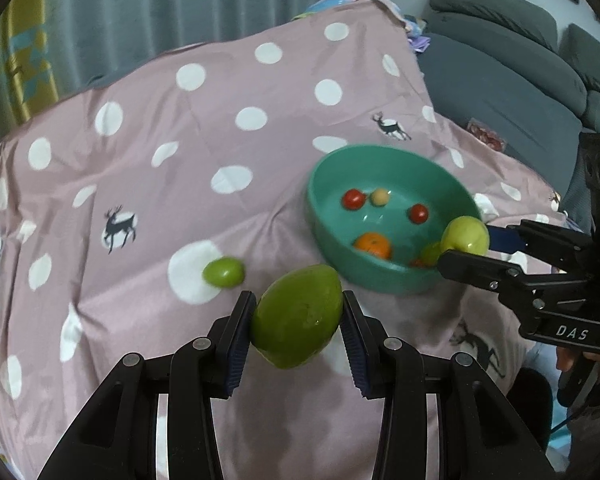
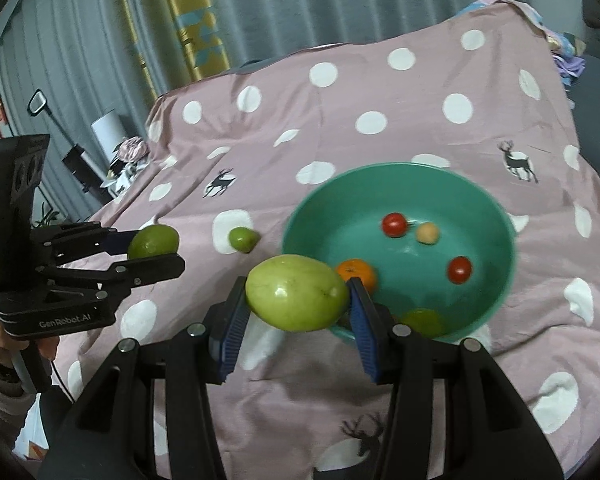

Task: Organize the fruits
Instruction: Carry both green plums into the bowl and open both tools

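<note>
Above the pink cloth (image 1: 220, 128), both grippers (each gripping green fruit).

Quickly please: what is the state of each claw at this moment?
Left claw: closed on a green fruit.
Right claw: closed on a yellow-green fruit.

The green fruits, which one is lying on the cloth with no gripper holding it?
The small green fruit on a white dot left of the teal bowl; the two bigger ones are clamped in grippers.

Pink cloth (image 1: 180, 128) with white dots and dark deer, teal bowl (image 1: 328, 216), green fruit (image 1: 223, 273)
</note>
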### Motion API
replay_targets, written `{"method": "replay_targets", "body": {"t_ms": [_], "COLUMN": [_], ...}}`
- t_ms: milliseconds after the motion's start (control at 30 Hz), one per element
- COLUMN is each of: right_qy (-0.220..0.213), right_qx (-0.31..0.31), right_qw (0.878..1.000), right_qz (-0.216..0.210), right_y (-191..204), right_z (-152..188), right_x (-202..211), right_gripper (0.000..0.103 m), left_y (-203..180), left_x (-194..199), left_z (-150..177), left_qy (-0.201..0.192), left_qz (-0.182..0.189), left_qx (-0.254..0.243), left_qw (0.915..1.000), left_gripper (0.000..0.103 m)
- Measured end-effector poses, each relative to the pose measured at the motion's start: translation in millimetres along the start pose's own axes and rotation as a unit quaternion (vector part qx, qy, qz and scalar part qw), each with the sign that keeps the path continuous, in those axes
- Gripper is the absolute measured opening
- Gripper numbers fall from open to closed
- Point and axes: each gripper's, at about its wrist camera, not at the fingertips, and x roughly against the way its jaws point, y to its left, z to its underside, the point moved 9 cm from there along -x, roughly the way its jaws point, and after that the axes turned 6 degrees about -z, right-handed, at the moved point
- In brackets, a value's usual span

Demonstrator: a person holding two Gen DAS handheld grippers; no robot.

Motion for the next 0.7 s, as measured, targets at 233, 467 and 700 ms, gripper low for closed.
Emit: {"method": "replay_targets", "body": {"t_ms": [233, 467, 700], "right_qy": [-0.016, -0.024, -0.019], "right_qx": [-0.023, -0.038, -0.046], "right_qw": [0.999, 0.999, 0.998], "right_qz": [0.015, 0.031, 0.037], "right_y": [-26, -49, -64], "right_z": [-1, -3, 1], "right_x": [10, 17, 14], "right_gripper": [0.049, 0.049, 0.049], "left_y": [-31, -65, -78], "left_x": [-10, -29, -52], "left_z": [-24, -43, -47], "left_qy": [-0.010, -0.014, 0.003], "left_qz": [0.010, 0.020, 0.019], "left_qx": [-0.032, -0.064, -0.079], "left_qw": [0.9994, 0.9977, 0.9967], "left_gripper": [0.043, 0.043, 0.043]}}
